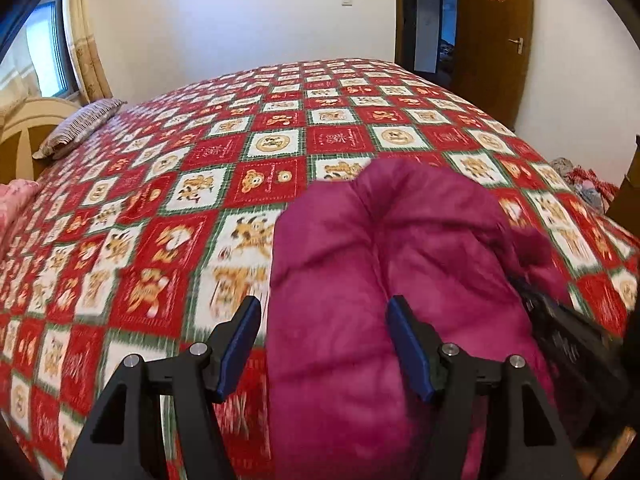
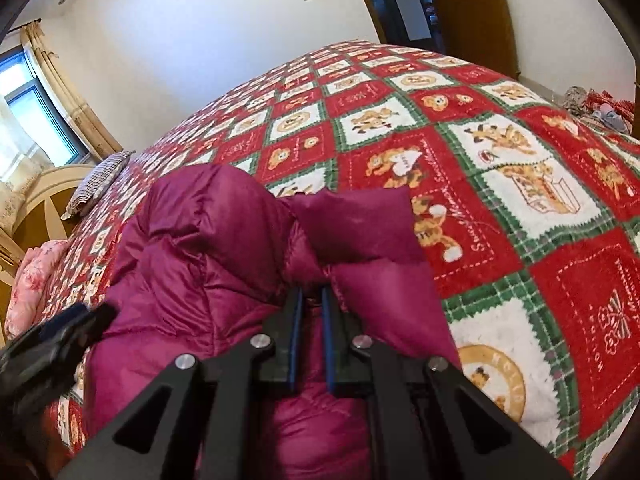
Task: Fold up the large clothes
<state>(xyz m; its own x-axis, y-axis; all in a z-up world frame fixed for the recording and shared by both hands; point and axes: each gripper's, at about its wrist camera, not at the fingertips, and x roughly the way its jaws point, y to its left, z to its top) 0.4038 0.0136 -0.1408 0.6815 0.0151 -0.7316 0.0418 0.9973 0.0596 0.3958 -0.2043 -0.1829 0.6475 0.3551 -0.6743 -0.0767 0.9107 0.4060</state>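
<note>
A magenta puffer jacket (image 1: 384, 264) lies bunched on the red patterned bedspread (image 1: 200, 168). My left gripper (image 1: 324, 312) is open, its blue pads (image 1: 240, 344) apart; the right pad rests on the jacket, the left pad is over the bedspread. In the right wrist view the jacket (image 2: 208, 264) fills the lower left. My right gripper (image 2: 311, 294) is shut on a fold of the jacket, with fabric pinched between the pads. The right gripper shows at the right edge of the left wrist view (image 1: 560, 320), and the left gripper at the left edge of the right wrist view (image 2: 60, 336).
A striped pillow (image 1: 80, 126) and a pink quilt (image 1: 16, 200) lie by the headboard (image 1: 28, 128) at the left. A brown door (image 1: 494, 36) stands at the back right. Clothes (image 1: 584, 184) are piled beyond the bed's right edge.
</note>
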